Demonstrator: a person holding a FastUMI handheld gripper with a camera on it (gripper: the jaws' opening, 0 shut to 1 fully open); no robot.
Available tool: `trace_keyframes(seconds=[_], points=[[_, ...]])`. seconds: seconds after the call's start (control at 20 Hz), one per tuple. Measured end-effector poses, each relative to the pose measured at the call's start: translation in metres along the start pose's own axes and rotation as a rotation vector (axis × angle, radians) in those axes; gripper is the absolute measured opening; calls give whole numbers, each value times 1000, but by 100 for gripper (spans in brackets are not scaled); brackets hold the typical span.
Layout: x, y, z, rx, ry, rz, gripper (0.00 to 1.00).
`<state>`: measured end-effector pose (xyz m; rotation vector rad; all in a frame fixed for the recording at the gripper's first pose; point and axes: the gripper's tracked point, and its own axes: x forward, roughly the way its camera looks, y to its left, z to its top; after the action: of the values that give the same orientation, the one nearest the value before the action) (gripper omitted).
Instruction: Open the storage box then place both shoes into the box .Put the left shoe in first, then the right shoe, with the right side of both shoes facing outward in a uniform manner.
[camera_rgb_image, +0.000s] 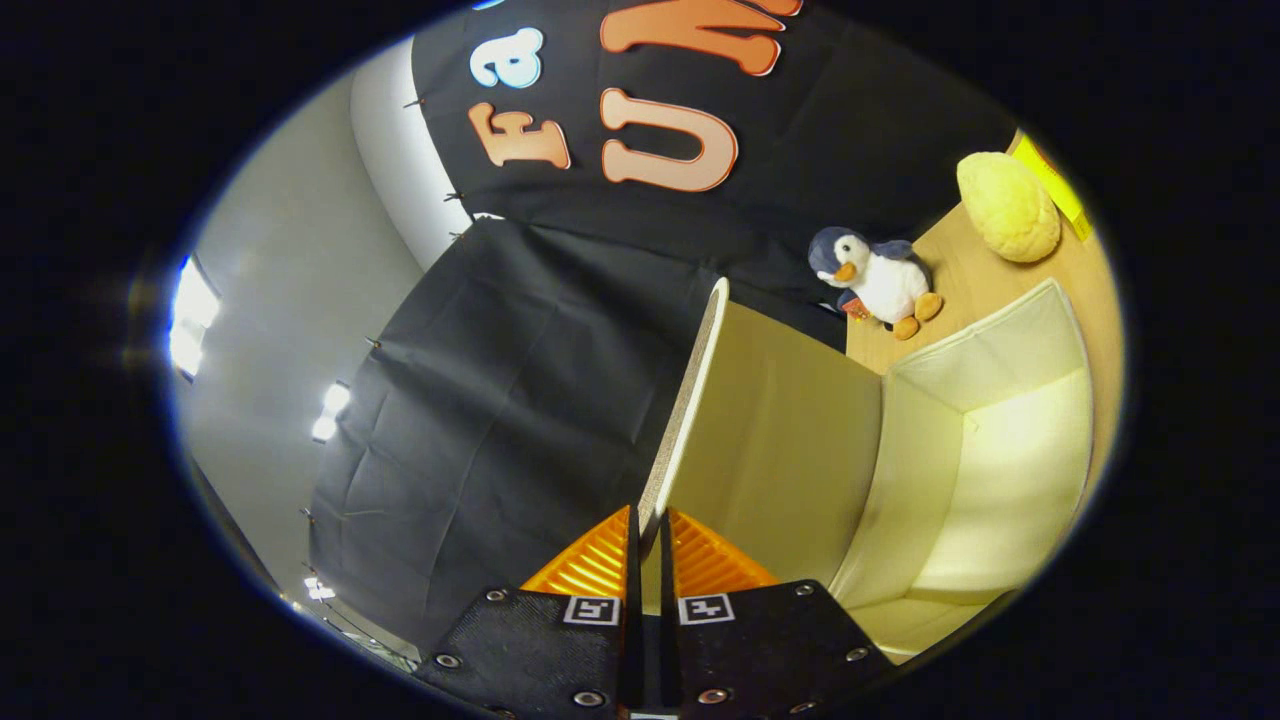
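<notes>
Pinching the thin edge of the pale cream storage box's stiff flat lid (770, 420) between nearly closed fingers, the gripper (650, 535) holds it raised beside the open box (1000, 470), a light, seemingly rigid panel best held at this rim.

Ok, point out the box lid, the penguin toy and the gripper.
box lid (770, 430): gripper view, its pale inner face.
penguin toy (885, 283): gripper view, its white belly.
gripper (650, 535): gripper view, between fingertips shut on the lid's edge.
</notes>
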<state>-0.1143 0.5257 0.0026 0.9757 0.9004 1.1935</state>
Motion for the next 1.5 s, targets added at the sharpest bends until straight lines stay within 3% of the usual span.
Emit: trace_keyframes(seconds=[0.1,0.2,0.25,0.3,0.35,0.45,0.65,0.8,1.05,1.5], points=[[15,-4,-11,-14,27,-35,11],[24,-10,-19,-27,47,-70,24],[26,-13,-25,-34,57,-82,41],[28,-17,-29,-41,68,-96,49],[28,-23,-31,-53,79,-124,69],[24,-39,-31,-93,88,-192,96],[3,-59,-17,-155,28,-287,97],[-34,-87,7,-237,-60,-417,98],[-121,-138,44,-309,-213,-642,98],[-291,-212,49,-350,-348,-1025,98]])
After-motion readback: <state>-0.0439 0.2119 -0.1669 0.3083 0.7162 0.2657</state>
